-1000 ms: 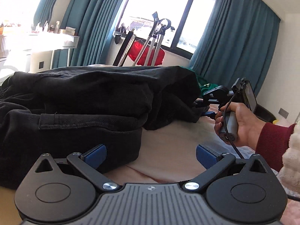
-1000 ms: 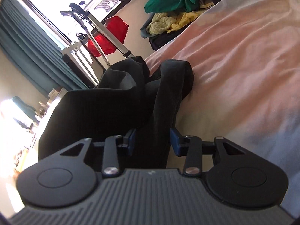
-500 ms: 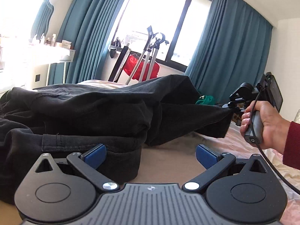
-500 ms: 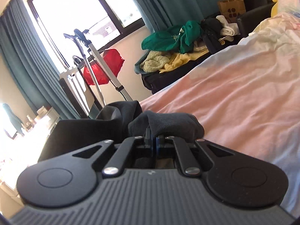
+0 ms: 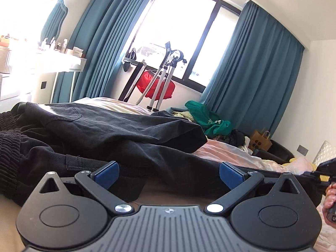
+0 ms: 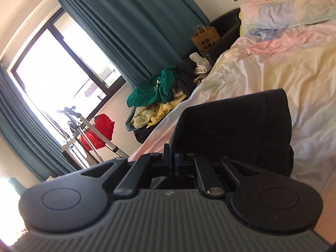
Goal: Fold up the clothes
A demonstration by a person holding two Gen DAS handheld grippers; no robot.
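Black trousers (image 5: 109, 132) lie rumpled across the bed, waistband at the left, one leg stretched out to the right. My left gripper (image 5: 168, 173) stands open just above the near trouser fabric, nothing between its blue pads. My right gripper (image 6: 173, 160) is shut on the end of the black trouser leg (image 6: 235, 121), which drapes over its fingers and hangs above the pastel sheet. In the left wrist view the right gripper (image 5: 327, 168) and the hand holding it show at the right edge, with the leg pulled taut toward them.
The bed has a pink and yellow sheet (image 6: 283, 63) with pillows (image 6: 294, 10) at the head. A pile of green, yellow and dark clothes (image 6: 163, 92) lies beside the bed by a paper bag (image 6: 204, 36). A red item on a metal stand (image 5: 156, 86) stands under the window.
The right gripper closed on the trouser leg's end and pulled it far to the right, stretching the leg out across the bed. The left gripper rose a little and stayed open.
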